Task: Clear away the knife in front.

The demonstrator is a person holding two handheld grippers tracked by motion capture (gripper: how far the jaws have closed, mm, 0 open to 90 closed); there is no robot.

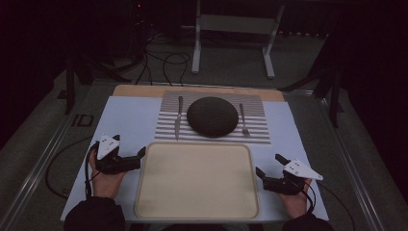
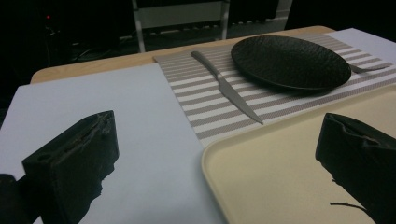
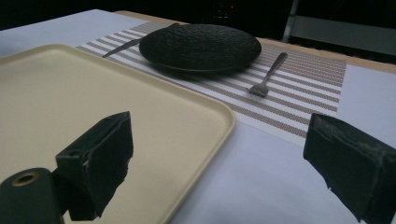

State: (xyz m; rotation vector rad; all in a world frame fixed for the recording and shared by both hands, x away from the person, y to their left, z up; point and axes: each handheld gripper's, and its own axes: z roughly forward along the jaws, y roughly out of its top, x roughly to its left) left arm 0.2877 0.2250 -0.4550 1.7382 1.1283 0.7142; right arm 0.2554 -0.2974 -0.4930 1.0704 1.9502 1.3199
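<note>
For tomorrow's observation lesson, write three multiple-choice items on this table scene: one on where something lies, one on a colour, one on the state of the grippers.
1. Where does the knife lie?
A. on the striped placemat, left of the black plate
B. on the tray
C. right of the fork

2. What colour is the tray?
A. blue
B. cream
C. black

3. How do the left gripper and right gripper stand?
A. both shut on cutlery
B. one holds the plate
C. both open, holding nothing

Answers: 1 A, the high view shows the knife on the mat beside the plate, with the fork on the other side. 2 B, its surface is pale cream. 3 C, the jaws stand apart by the tray's edges.
</note>
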